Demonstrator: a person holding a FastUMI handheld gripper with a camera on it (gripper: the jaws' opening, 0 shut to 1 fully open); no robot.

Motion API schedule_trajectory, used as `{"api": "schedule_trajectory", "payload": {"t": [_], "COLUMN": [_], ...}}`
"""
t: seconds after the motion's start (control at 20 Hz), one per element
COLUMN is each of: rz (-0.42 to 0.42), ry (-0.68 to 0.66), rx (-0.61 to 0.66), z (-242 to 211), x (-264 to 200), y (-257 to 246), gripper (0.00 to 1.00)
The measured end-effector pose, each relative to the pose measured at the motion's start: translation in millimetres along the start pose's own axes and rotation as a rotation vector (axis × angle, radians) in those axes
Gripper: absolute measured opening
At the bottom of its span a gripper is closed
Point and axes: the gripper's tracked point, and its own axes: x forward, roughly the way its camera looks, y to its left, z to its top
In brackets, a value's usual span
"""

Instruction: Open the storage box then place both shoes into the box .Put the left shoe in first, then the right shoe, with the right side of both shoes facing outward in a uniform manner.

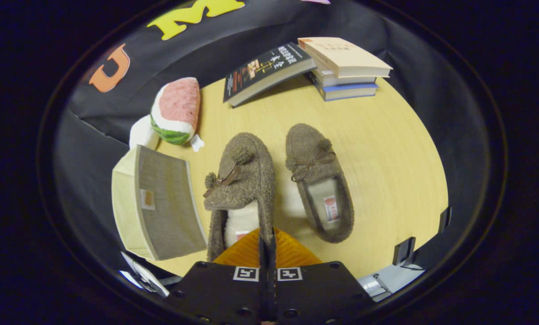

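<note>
Two brown fuzzy slippers with bows lie toes-away on the pale wooden table (386,158). The left-hand slipper (240,180) is nearer to me and tilted. My gripper (267,241) is shut on its right side wall near the heel, one finger inside the lining and one outside. The right-hand slipper (316,180) lies flat just beyond and to the right of the fingers, apart from them. The storage box (161,203), cream with a grey top face and a small label, stands left of the held slipper, and its grey face looks closed.
A watermelon plush toy (177,110) lies beyond the box near the back wall. A black book (264,70) leans on a stack of books (343,67) at the table's far side. The table's front edge runs to the right of the fingers.
</note>
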Motion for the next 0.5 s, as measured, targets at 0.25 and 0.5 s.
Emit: {"api": "schedule_trajectory", "payload": {"t": [0.25,0.5], "rz": [0.066,0.152], "ry": [-0.104,-0.126], "rx": [-0.073,-0.138], "z": [9.6,-4.1], "x": [-58.0,-80.2], "y": [63.3,151.6], "gripper": [0.00,0.00]}}
